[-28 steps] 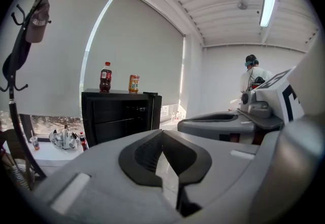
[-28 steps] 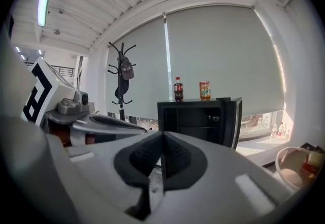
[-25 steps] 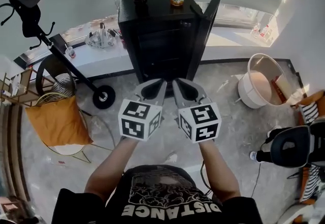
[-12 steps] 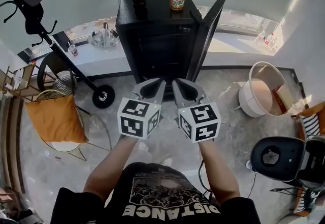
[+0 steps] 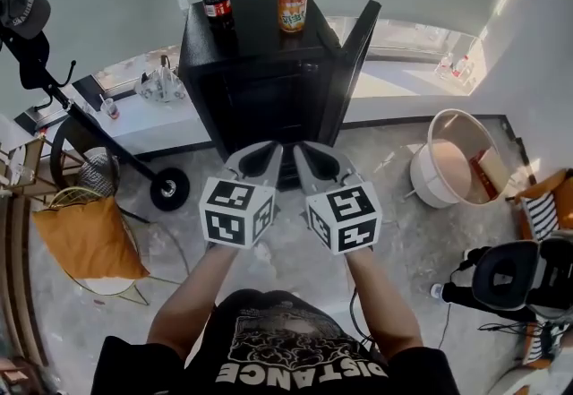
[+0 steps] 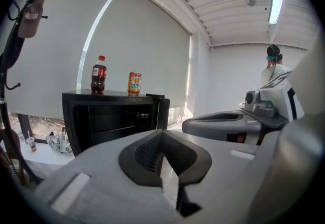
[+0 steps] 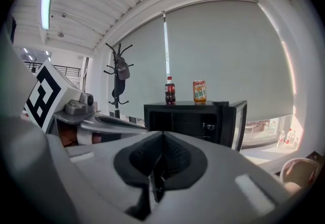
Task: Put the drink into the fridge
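A black mini fridge stands ahead with its door swung open to the right. On its top are a cola bottle with a red cap and an orange drink can. My left gripper and right gripper are held side by side in front of the fridge, well short of it, both shut and empty. In the left gripper view the bottle and can show above the shut left gripper. The right gripper view shows the bottle and can beyond the shut right gripper.
A white bucket sits on the floor to the right of the fridge, with a black seat nearer me. A coat rack with a cap, a wheel and a chair with a yellow cushion are at the left.
Both grippers and the person have moved across the floor toward the fridge, which now sits further left in the head view. The jaws stay shut.
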### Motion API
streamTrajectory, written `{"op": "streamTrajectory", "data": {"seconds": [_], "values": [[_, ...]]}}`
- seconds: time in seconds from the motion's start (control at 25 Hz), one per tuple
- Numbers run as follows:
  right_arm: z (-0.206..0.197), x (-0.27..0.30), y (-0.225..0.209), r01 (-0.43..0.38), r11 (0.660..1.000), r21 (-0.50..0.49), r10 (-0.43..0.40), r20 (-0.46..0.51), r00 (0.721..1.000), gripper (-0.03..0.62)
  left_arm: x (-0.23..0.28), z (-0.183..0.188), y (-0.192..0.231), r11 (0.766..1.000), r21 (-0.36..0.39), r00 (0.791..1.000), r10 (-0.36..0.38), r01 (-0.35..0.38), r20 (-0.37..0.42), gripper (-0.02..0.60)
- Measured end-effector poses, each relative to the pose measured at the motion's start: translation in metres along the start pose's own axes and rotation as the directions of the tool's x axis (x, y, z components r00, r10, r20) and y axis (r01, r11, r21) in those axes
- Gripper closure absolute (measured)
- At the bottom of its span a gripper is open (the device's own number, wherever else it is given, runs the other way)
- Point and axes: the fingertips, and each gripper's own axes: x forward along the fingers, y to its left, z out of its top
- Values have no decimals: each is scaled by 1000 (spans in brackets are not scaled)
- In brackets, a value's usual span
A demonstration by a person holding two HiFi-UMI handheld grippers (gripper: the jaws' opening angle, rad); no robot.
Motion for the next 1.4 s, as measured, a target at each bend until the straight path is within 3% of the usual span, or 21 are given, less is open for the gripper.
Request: {"op": "streamTrajectory", "data": {"seconds": [0.6, 1.0, 1.24, 1.4], "values": [[70, 103, -59, 41, 999, -34, -40, 39, 998, 592, 85, 74, 85, 996, 18, 995, -93, 93, 26, 577], [118, 137, -83, 11, 999, -44, -8, 62, 998, 592, 115, 114, 97, 984, 59, 983, -173, 169, 56, 577], [141, 147, -102, -68, 993, -96, 76, 73, 994, 592, 134, 121, 105, 991, 47, 989, -132, 129, 64, 577], [156, 152, -120, -147, 979, -139, 158, 69, 985, 591, 150, 130, 106, 998, 29, 995, -61, 59, 80, 577]]}}
